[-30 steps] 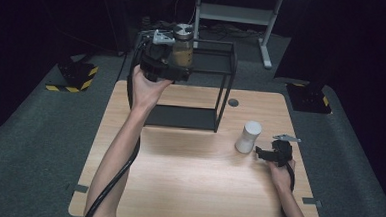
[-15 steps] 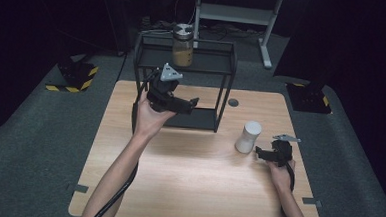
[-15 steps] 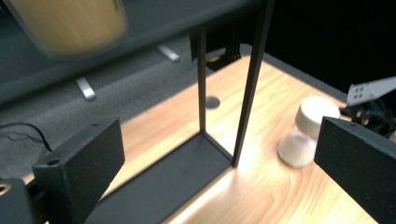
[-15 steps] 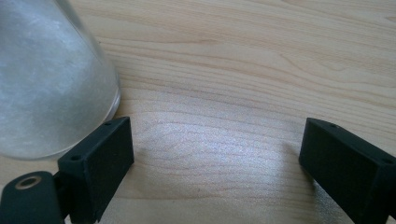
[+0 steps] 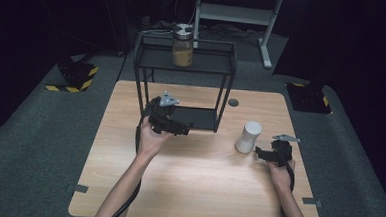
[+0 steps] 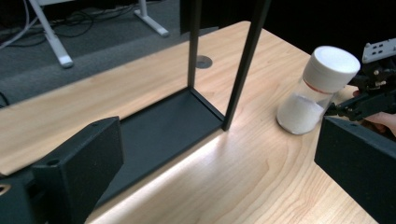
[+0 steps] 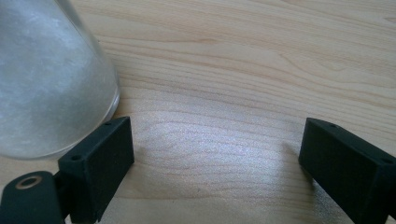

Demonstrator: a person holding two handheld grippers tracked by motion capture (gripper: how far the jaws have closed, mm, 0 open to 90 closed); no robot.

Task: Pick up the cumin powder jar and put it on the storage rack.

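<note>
Right claw (image 5: 259, 153), jaws apart, sits just beside the white jar (image 5: 248, 137).

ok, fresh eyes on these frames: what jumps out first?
Probably the black wire shelf at the back of the wooden table, with a jar of yellowish contents alone on its top tier. Next, the white-capped jar of white powder standing on the table right of the shelf, just beside the open right tool. The left tool hangs open and empty at the shelf's bottom tier.
</note>
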